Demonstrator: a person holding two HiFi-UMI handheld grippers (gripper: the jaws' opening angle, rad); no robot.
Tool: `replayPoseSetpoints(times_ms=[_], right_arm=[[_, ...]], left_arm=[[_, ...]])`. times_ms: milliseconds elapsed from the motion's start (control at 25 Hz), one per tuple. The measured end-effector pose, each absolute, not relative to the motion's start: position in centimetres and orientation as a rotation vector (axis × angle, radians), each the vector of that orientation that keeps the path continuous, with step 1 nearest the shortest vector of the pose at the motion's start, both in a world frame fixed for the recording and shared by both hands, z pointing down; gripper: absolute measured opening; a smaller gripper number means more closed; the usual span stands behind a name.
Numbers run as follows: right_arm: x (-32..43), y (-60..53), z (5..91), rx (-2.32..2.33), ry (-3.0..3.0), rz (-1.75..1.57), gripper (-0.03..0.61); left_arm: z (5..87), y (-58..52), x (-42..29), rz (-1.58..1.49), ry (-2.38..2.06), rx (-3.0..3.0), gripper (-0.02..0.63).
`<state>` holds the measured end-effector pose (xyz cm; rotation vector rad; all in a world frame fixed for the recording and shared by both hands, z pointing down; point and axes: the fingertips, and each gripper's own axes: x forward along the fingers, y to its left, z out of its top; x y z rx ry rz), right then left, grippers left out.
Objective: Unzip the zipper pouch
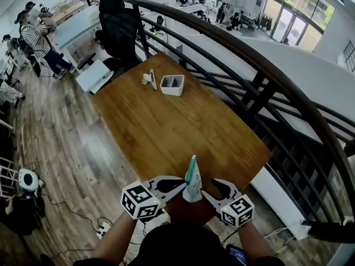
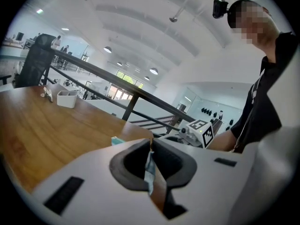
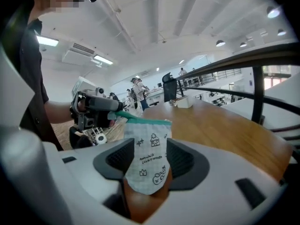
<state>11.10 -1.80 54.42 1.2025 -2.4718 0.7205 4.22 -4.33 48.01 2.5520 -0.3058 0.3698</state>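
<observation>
A small white pouch (image 1: 192, 184) with a grid print, little drawings and a teal zipper strip stands upright over the near edge of the wooden table (image 1: 166, 132). My left gripper (image 1: 182, 186) is shut on it; the left gripper view shows the pouch (image 2: 149, 170) edge-on, pinched between the closed jaws (image 2: 151, 146). My right gripper (image 1: 206, 194) sits on the pouch's other side. In the right gripper view the pouch (image 3: 149, 139) faces the camera and hangs between the spread jaws (image 3: 146, 162), which stand open beside its edges. The left gripper (image 3: 110, 114) holds the teal zipper end there.
A white two-slot holder (image 1: 172, 85) and a small clip-like object (image 1: 150, 79) sit at the table's far end. A dark metal railing (image 1: 260, 71) curves along the right. A black chair (image 1: 119, 24) stands beyond the table, with people (image 1: 39, 40) at the far left.
</observation>
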Motion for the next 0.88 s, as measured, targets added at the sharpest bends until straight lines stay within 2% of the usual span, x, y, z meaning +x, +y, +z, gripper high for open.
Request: replayPoseSetpoints(times_ms=[160, 400, 600, 880], right_arm=[[9.5, -2.3, 55.1, 1.098, -2.472, 0.648, 0.221], [11.1, -4.7, 55.3, 1.023, -2.438, 0.551, 0.225], [10.3, -6.1, 55.9, 0.830, -2.462, 0.568, 0.288], [8.9, -7.1, 55.9, 0.469, -2.259, -0.027, 0.288]], left_arm=[[48.0, -4.4, 4.1, 0.392, -0.312, 2.555, 0.023], [47.7, -3.5, 4.2, 0.449, -0.296, 2.594, 0.023], [47.7, -2.2, 4.7, 0.484, -0.235, 2.618, 0.023], [48.6, -0.8, 4.6, 0.575, -0.210, 2.637, 0.023]])
